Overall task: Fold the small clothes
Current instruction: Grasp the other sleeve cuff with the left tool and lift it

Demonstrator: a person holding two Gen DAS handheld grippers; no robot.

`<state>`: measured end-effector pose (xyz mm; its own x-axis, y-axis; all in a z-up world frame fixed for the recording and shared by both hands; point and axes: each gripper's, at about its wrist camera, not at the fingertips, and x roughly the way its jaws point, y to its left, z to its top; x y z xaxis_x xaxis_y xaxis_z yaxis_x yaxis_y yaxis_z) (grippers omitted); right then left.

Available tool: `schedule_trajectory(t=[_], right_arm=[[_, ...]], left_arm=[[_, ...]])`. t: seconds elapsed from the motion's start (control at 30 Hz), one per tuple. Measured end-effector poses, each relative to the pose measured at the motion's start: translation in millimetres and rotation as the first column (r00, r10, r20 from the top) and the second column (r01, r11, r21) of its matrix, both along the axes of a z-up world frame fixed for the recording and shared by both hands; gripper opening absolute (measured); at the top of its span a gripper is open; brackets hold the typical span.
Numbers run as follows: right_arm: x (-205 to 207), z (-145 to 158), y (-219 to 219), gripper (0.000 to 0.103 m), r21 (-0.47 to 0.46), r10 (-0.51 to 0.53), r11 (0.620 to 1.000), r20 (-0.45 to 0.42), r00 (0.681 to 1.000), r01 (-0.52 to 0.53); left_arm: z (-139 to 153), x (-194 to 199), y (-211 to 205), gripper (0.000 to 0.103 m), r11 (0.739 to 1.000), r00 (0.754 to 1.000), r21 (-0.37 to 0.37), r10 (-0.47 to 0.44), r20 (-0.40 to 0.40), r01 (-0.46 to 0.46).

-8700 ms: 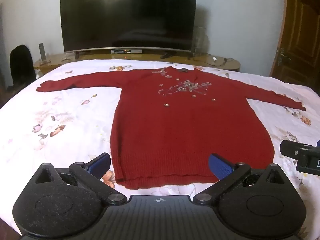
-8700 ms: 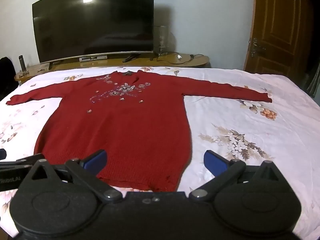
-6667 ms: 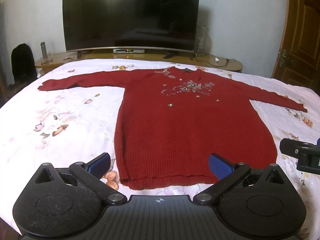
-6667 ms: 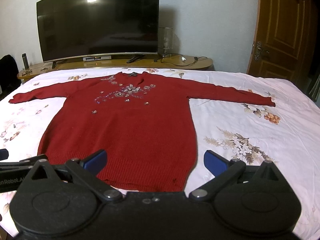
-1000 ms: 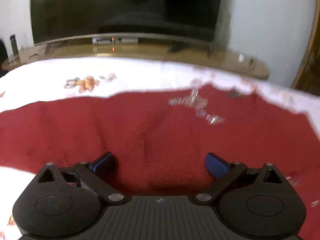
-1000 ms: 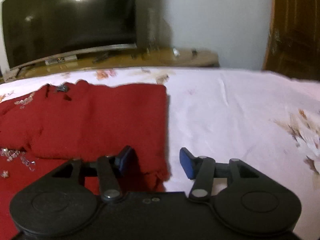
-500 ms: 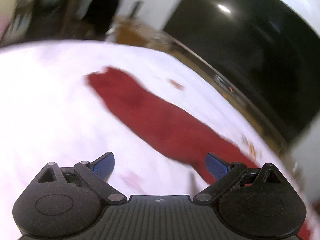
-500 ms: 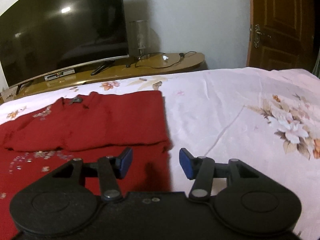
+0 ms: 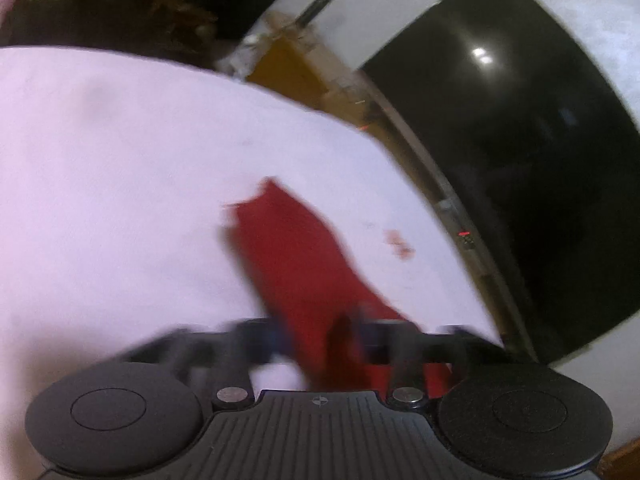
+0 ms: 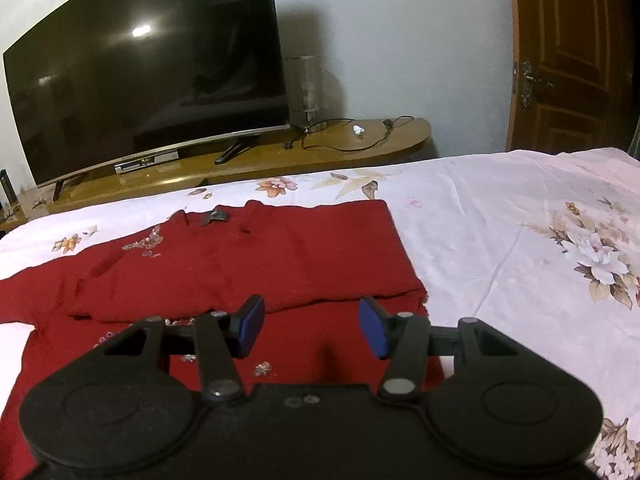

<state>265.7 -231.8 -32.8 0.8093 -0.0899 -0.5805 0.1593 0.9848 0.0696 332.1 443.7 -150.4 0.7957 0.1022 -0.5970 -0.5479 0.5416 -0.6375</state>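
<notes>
White floral bedsheet (image 10: 500, 216) covers the bed in both views, with a long wooden TV stand (image 10: 320, 152) and a dark curved television (image 10: 152, 72) behind it against a pale wall, and a brown door (image 10: 572, 56) at the far right of the right wrist view

On the left, the left wrist view is tilted and blurred. The left gripper (image 9: 320, 336) sits over the red sweater's left sleeve (image 9: 296, 256), which stretches away across the sheet to its cuff. Its jaws have just been closing and now stand clenched on the sleeve, the red knit bunched between them

Further right, the red sweater (image 10: 248, 256) lies flat on the bed with its right side folded in over the chest, giving a straight edge along the right; small beads show near the neckline and below the fold. The right gripper (image 10: 312, 326) hovers over the sweater's lower part, jaws released and about half apart, with nothing between the 2 blue pads (image 10: 250, 326)
</notes>
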Motion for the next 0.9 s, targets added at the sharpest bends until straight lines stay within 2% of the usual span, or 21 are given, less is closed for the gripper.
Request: schedule_trajectory(t=[0.07, 0.13, 0.27, 0.33, 0.47, 0.57, 0.7, 0.83, 0.9], right_arm=[[-1, 0, -1, 0.052, -0.003, -0.003, 1.0, -0.004, 1.0, 0.003], [-4, 0, -5, 0.052, -0.002, -0.006, 1.0, -0.004, 1.0, 0.006], [-10, -4, -19, 0.052, 0.018, -0.026, 0.999, -0.004, 1.0, 0.027], [-12, -7, -27, 0.052, 0.032, -0.038, 0.999, -0.006, 0.999, 0.038], [-15, -11, -41, 0.052, 0.059, -0.043, 0.997, -0.002, 0.999, 0.043], [-18, -12, -53, 0.052, 0.072, -0.04, 0.997, 0.004, 0.999, 0.04], [-23, -12, -80, 0.052, 0.094, -0.058, 0.994, 0.01, 0.998, 0.057], [-28, -10, -111, 0.052, 0.125, -0.092, 0.988, 0.011, 0.996, 0.09], [-29, -9, -125, 0.052, 0.144, -0.105, 0.984, 0.013, 0.994, 0.102]], left_arm=[[-4, -1, 10, 0.005, 0.999, 1.0, -0.032, 0.002, 0.024, -0.001], [6, 1, 0, 0.005, 0.999, 0.999, 0.033, -0.029, 0.024, 0.028], [38, 12, -35, 0.005, 0.984, 0.989, 0.149, -0.115, 0.097, 0.1], [57, 21, -68, 0.005, 0.964, 0.976, 0.221, -0.181, 0.124, 0.151], [93, 44, -150, 0.005, 0.903, 0.923, 0.322, -0.348, 0.163, 0.284], [109, 60, -227, 0.005, 0.846, 0.862, 0.361, -0.475, 0.177, 0.392], [104, 84, -343, 0.005, 0.751, 0.766, 0.365, -0.628, 0.139, 0.549], [74, 106, -456, 0.005, 0.629, 0.666, 0.363, -0.745, 0.028, 0.688], [51, 116, -506, 0.005, 0.559, 0.616, 0.354, -0.785, -0.065, 0.75]])
